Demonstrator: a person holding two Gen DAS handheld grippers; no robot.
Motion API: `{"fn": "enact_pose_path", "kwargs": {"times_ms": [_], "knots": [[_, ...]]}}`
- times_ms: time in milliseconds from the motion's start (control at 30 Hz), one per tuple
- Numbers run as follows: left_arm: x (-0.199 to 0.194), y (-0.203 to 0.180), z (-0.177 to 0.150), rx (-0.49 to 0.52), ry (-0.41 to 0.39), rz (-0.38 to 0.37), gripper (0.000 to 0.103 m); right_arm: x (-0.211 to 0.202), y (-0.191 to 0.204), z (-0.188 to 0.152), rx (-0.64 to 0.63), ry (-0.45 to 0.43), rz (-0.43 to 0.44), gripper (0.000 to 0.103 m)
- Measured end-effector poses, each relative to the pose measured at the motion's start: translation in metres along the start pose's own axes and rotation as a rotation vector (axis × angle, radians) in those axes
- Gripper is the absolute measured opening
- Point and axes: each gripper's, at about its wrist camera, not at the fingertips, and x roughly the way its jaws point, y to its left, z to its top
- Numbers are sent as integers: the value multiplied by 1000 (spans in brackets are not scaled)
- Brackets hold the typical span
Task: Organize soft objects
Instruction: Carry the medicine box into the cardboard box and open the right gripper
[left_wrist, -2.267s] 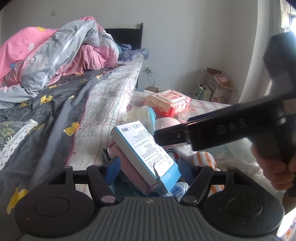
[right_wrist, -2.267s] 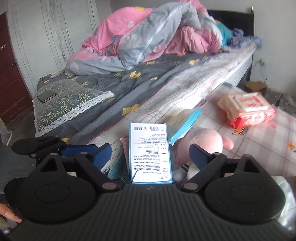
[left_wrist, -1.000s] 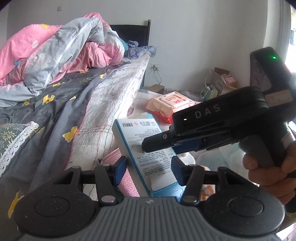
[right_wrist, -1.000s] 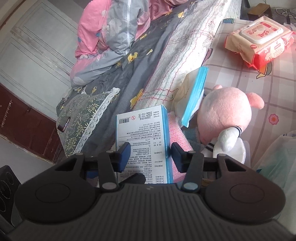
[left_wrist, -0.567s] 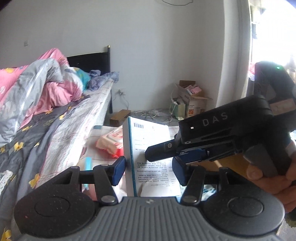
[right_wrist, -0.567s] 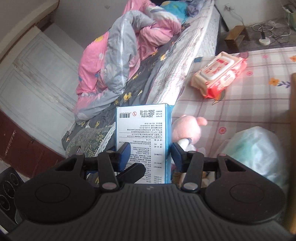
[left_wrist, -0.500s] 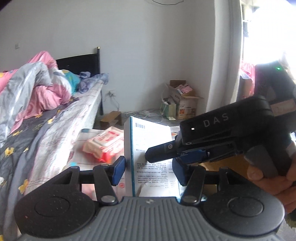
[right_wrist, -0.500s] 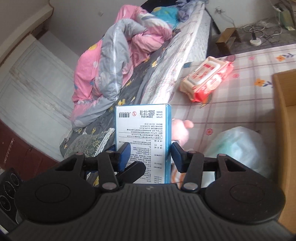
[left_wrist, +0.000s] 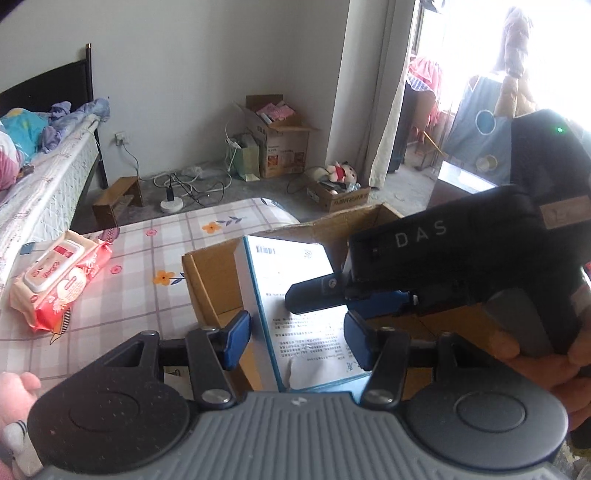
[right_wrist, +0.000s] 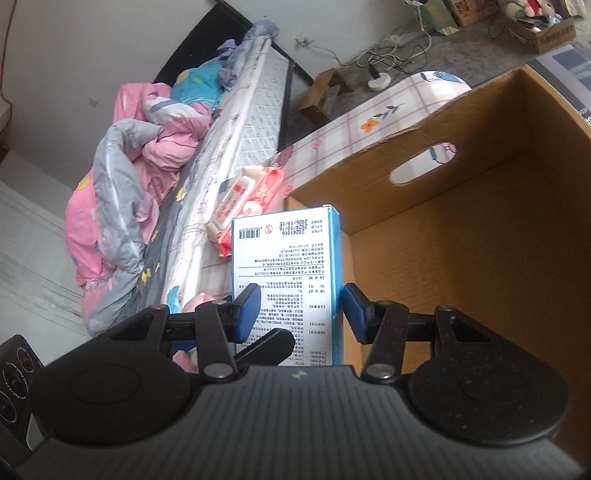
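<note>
A blue and white printed box (left_wrist: 295, 295) (right_wrist: 291, 266) is held in the air by both grippers. My left gripper (left_wrist: 295, 336) has its blue pads on the box's two sides near its lower end. My right gripper (right_wrist: 301, 310) is shut on the same box across its width; its body (left_wrist: 461, 258) crosses the left wrist view from the right. The box hangs over the near edge of an open cardboard carton (left_wrist: 218, 280) (right_wrist: 480, 236). The carton's inside looks bare where it shows.
A red and white wet wipe pack (left_wrist: 59, 273) (right_wrist: 243, 195) lies on the checked floral cloth (left_wrist: 147, 258) left of the carton. A pink plush toy (left_wrist: 14, 398) sits at the lower left. A bed with a pink and grey quilt (right_wrist: 122, 192) runs along the left.
Both grippers closed on the box, lifted it off the pile of soft things and carried it right, over the cardboard carton. The plush and the wipe pack stayed behind.
</note>
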Motion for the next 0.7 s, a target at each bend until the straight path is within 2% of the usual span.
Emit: {"fn": "enact_pose_path", "kwargs": {"times_ms": [133, 267, 400, 567, 700], "knots": [[36, 6, 4, 2, 33, 13, 58, 33, -33, 20, 50, 35, -13, 50], [47, 13, 7, -14, 56, 46, 62, 74, -56, 25, 60, 59, -79, 50], [32, 29, 10, -35, 27, 45, 64, 96, -75, 22, 102, 91, -99, 50], [2, 46, 11, -56, -8, 69, 70, 94, -73, 14, 103, 87, -112, 50], [-20, 59, 3, -71, -10, 82, 79, 89, -67, 3, 101, 140, -116, 50]]}}
